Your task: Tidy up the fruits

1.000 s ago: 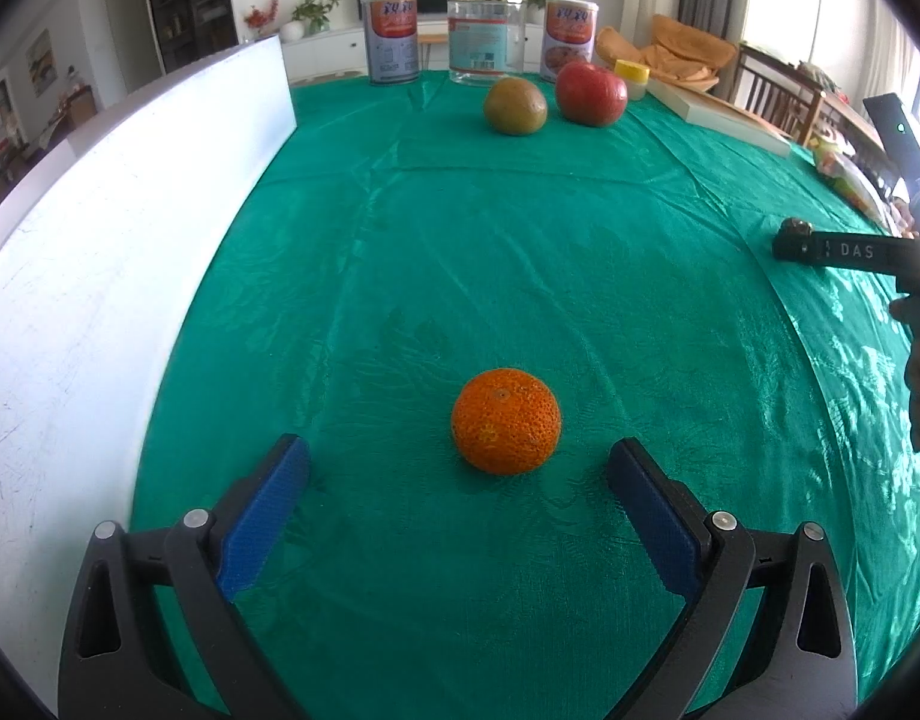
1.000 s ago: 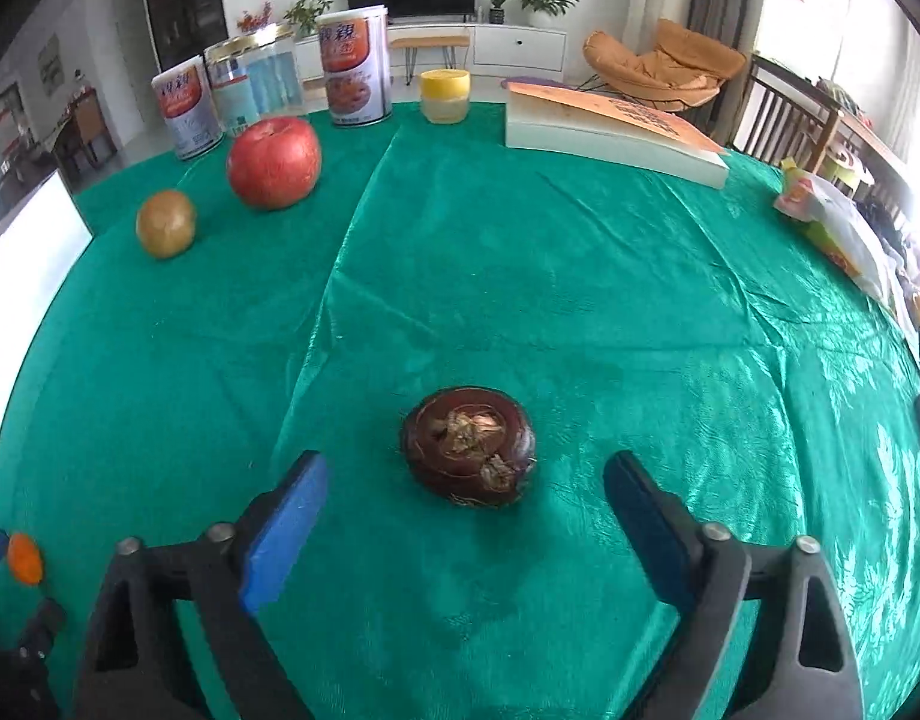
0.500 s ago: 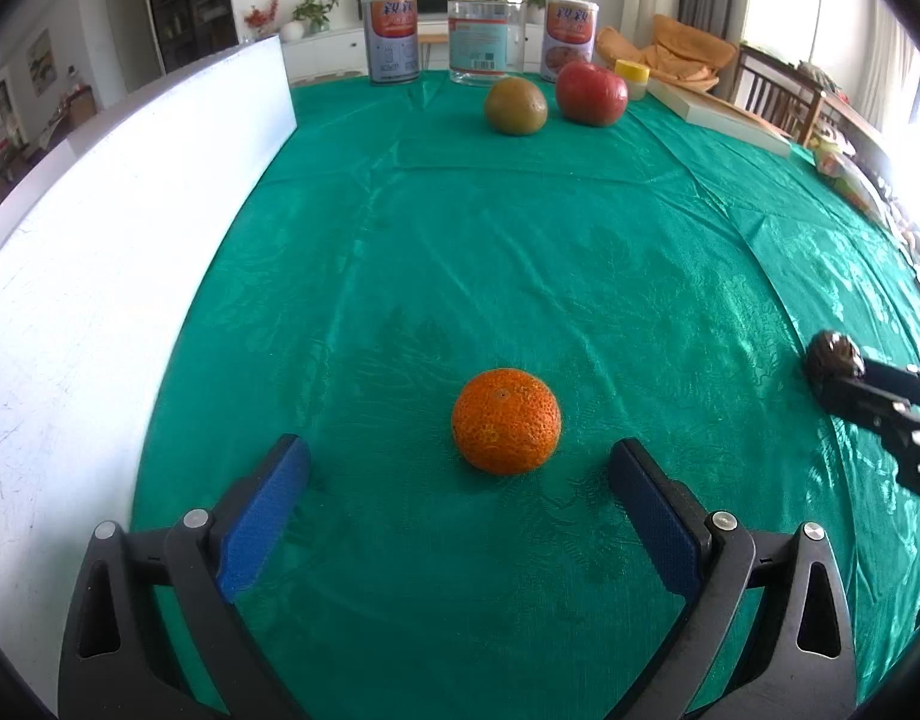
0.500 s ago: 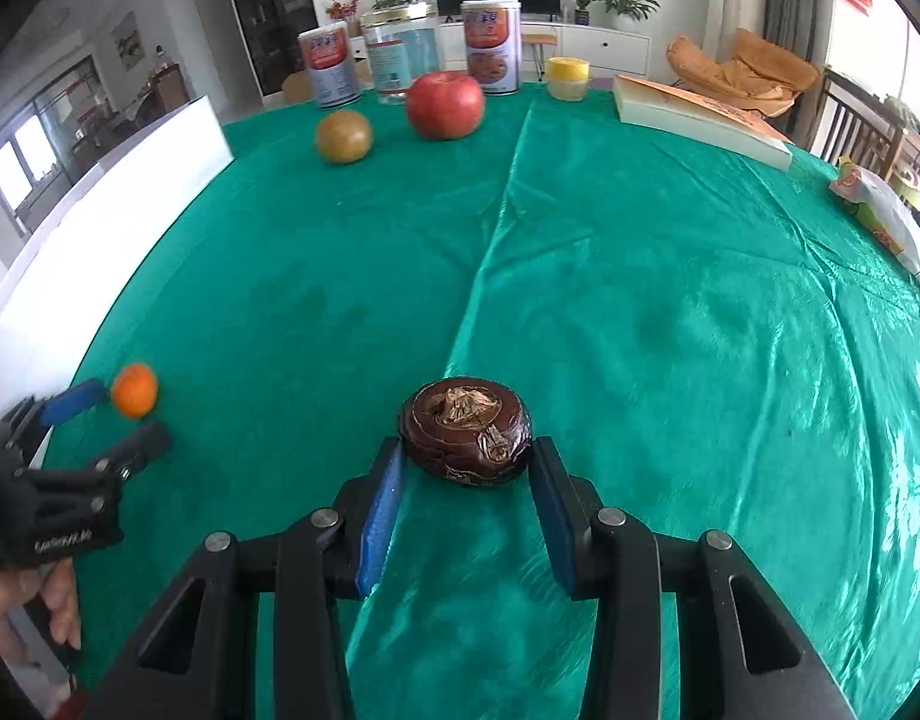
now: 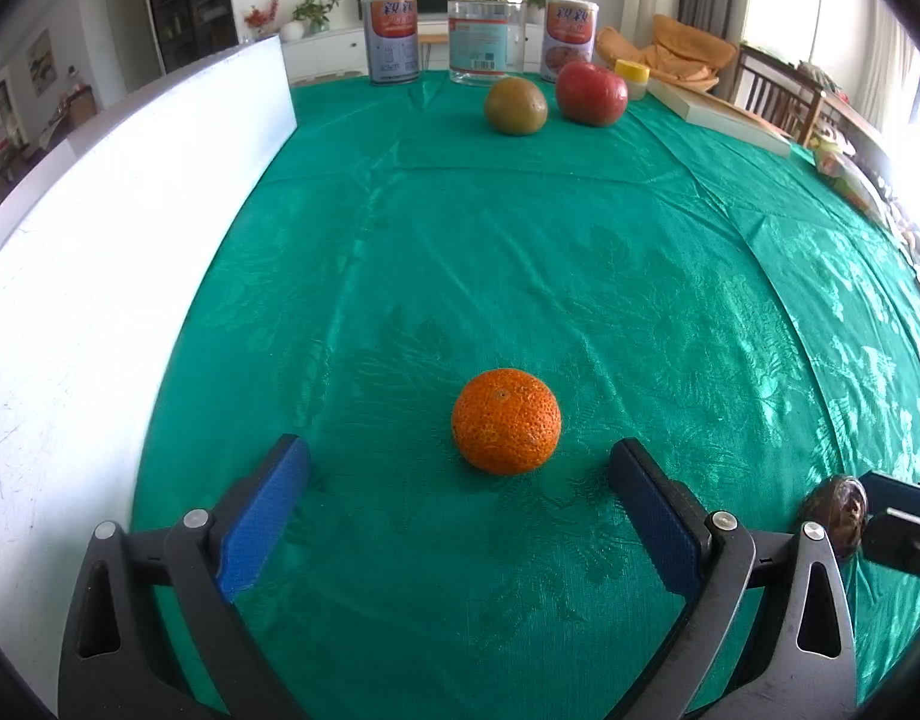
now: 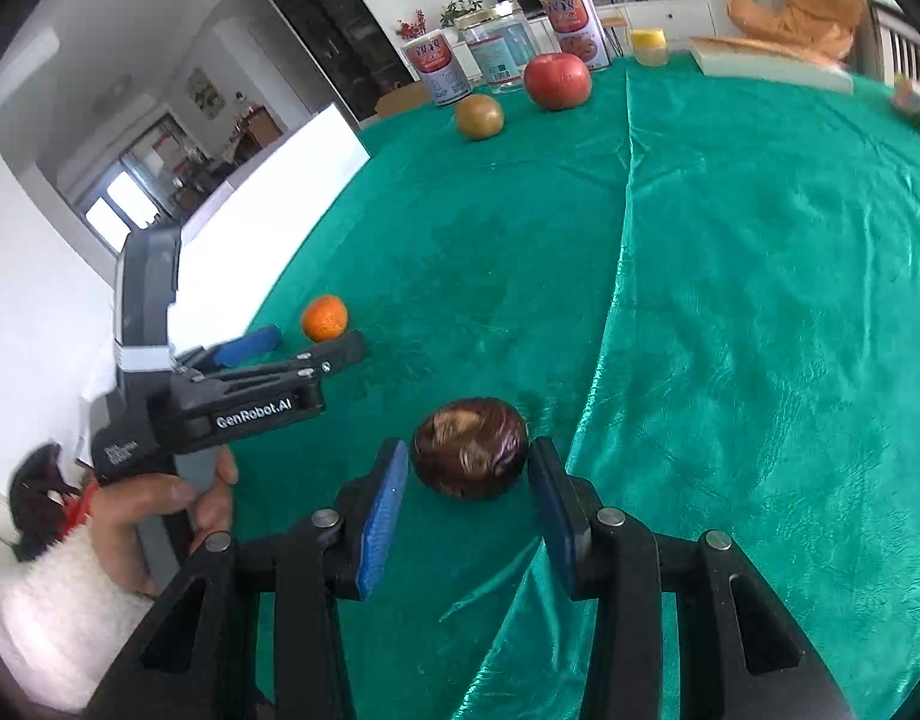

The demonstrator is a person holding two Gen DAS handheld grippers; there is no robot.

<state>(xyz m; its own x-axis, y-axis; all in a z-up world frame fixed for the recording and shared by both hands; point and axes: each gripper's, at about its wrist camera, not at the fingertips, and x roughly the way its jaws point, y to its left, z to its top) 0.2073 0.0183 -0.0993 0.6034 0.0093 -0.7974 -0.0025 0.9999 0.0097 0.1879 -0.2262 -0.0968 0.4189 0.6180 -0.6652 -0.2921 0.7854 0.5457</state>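
Between the blue fingers (image 6: 383,510) of the right gripper (image 6: 469,510) a dark brown, glossy fruit (image 6: 470,447) is sitting, and the pads are pressing on its two sides, gripping it just over the green-clothed surface (image 6: 730,312). Off to that gripper's left, the left gripper (image 5: 457,504) is hanging with its fingers (image 5: 262,510) spread wide, closing on nothing. An orange mandarin (image 5: 506,420) is lying on the cloth just ahead of those open fingers, touching neither pad. A person's hand (image 6: 160,504) in a white fuzzy sleeve (image 6: 46,612) is holding that gripper's handle. Farther out, near the far edge, a greenish-brown fruit (image 5: 515,106) and a red apple (image 5: 591,93) are standing side by side, in front of two tins (image 5: 393,39) and a clear jar (image 5: 486,36). Along the left, a white board (image 5: 100,228) is running beside the surface.
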